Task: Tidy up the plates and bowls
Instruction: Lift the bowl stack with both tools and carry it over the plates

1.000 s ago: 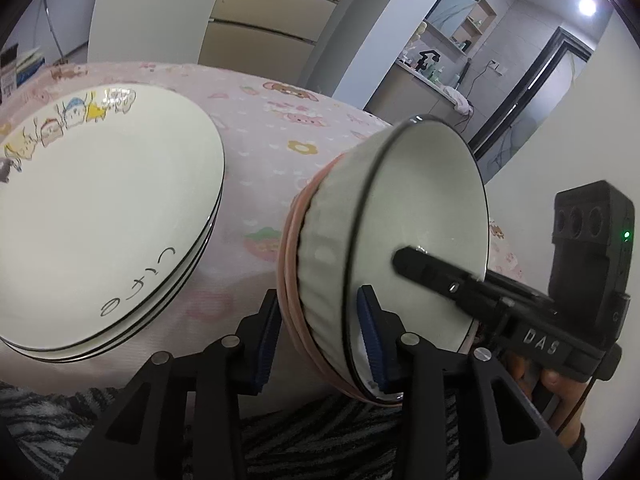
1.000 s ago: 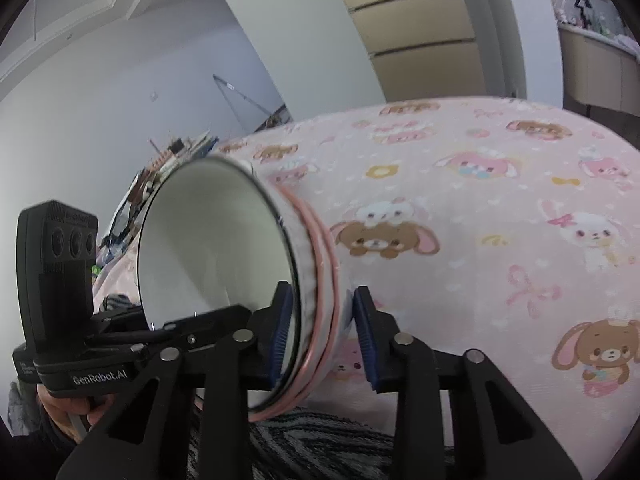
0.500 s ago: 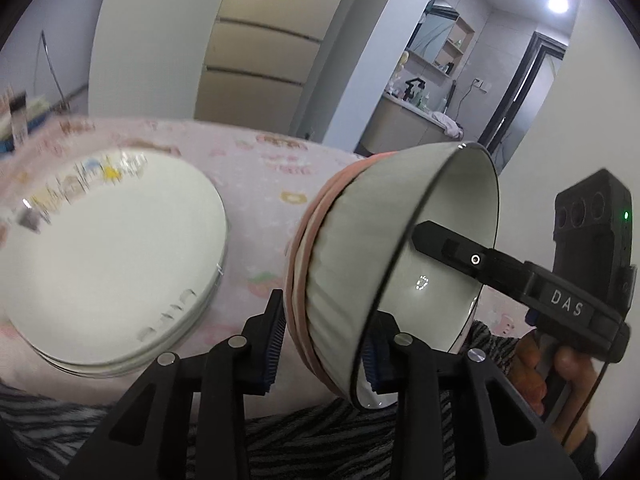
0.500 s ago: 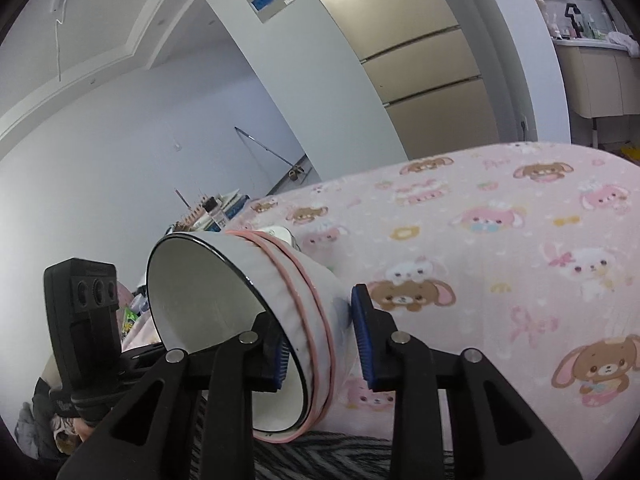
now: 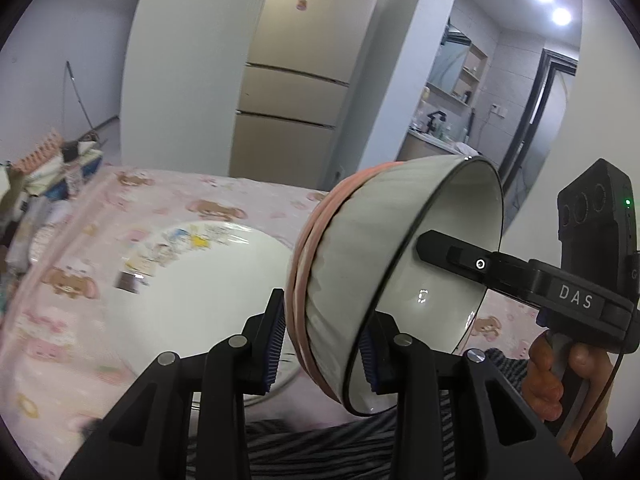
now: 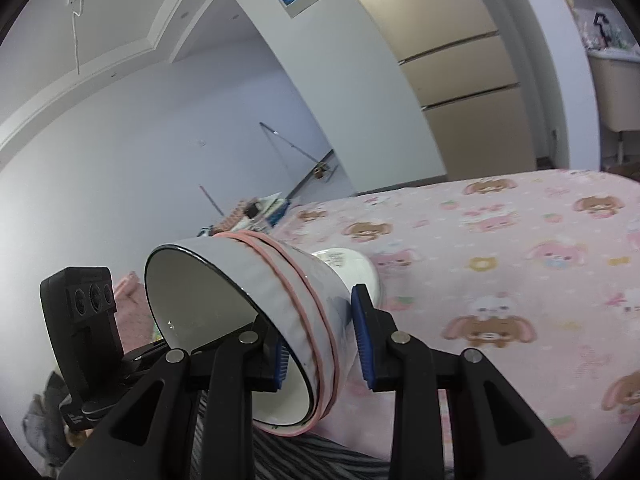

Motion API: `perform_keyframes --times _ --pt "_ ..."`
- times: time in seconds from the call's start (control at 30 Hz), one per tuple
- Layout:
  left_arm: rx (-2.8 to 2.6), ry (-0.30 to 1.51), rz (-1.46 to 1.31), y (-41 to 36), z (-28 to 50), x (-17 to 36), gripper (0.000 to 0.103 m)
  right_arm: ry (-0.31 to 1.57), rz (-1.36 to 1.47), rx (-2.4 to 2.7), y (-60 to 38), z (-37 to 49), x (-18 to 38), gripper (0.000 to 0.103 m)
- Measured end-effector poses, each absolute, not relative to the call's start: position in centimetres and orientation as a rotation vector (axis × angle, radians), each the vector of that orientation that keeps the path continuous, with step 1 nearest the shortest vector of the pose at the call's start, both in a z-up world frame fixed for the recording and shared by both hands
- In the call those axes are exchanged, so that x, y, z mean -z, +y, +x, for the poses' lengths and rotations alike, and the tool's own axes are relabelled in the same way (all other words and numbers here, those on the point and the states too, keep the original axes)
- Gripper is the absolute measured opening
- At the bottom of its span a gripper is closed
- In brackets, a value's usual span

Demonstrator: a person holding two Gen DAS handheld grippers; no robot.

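A stack of nested bowls, a white black-rimmed one inside pink-rimmed ones, hangs tilted on its side above the table. My left gripper is shut on the stack's wall at one side, blue pads inside and outside. My right gripper is shut on the opposite wall of the same bowl stack; its inner finger shows across the bowl's mouth. A stack of white cartoon-printed plates lies on the table below and left; its edge peeks out as the plates behind the bowls.
The table wears a pink bear-and-bunny cloth. Boxes and clutter crowd its far left end. A beige fridge stands behind. A hand grips the right tool. Striped clothing lies at the near edge.
Both grippers have risen with the bowl stack, lifting it clear of the table. The plates and cloth have dropped lower in both views, and more of the room shows above.
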State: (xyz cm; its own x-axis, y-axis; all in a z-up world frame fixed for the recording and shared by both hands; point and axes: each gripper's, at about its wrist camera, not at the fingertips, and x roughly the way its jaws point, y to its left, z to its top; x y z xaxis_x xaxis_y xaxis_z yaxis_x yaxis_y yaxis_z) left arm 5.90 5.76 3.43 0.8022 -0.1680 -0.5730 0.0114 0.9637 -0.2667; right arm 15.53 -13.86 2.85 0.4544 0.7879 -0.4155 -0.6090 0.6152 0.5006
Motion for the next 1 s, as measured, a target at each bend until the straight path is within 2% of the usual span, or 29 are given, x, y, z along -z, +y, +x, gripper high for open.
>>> perform_keyframes --times 0.43,1.0 --pt "-0.029 0.652 -0.277 11.4 5.1 -1.4 0.035 0.750 0.252 -0.927 -6.8 16.5 -1.2 0.028" --pt "-0.057 0.732 -0.270 12.7 6.7 1.4 0.035 0.891 0.227 -0.905 -4.8 18.2 1.2 0.027"
